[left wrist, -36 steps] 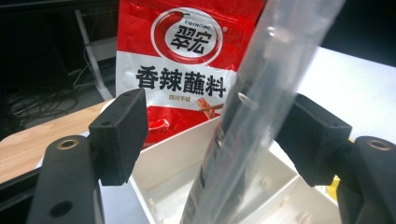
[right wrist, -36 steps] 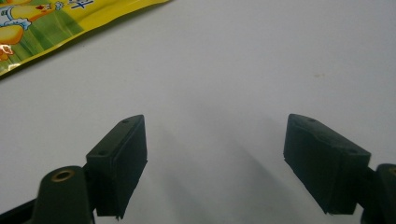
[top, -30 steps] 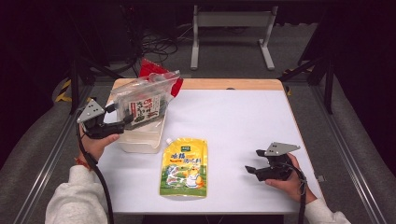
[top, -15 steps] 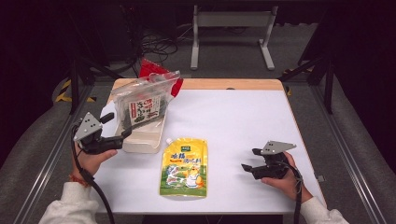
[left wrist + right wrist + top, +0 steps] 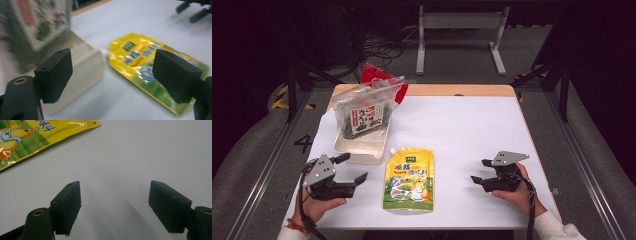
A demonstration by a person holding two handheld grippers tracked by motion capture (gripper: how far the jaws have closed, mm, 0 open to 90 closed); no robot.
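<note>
A yellow spouted pouch (image 5: 409, 180) lies flat near the table's front middle; it also appears as the pouch (image 5: 155, 75) and the pouch (image 5: 30, 137). A clear bag of dark seaweed (image 5: 364, 112) stands tilted in a cream tray (image 5: 359, 150), blurred in the left gripper view (image 5: 37, 27). My left gripper (image 5: 351, 169) is open at the front left, beside the tray's near corner (image 5: 82, 72), jaws empty (image 5: 112, 75). My right gripper (image 5: 482, 171) is open at the front right, jaws wide over bare table (image 5: 115, 205).
A red packet (image 5: 379, 77) sticks up behind the seaweed bag at the table's back left. The white table top (image 5: 462, 130) has a wooden back edge (image 5: 452, 90). A metal stand (image 5: 459, 30) and cables sit on the dark floor beyond.
My left gripper has pulled back from the seaweed bag toward the table's front left, open and empty. The bag stays in the tray. The right gripper has barely shifted.
</note>
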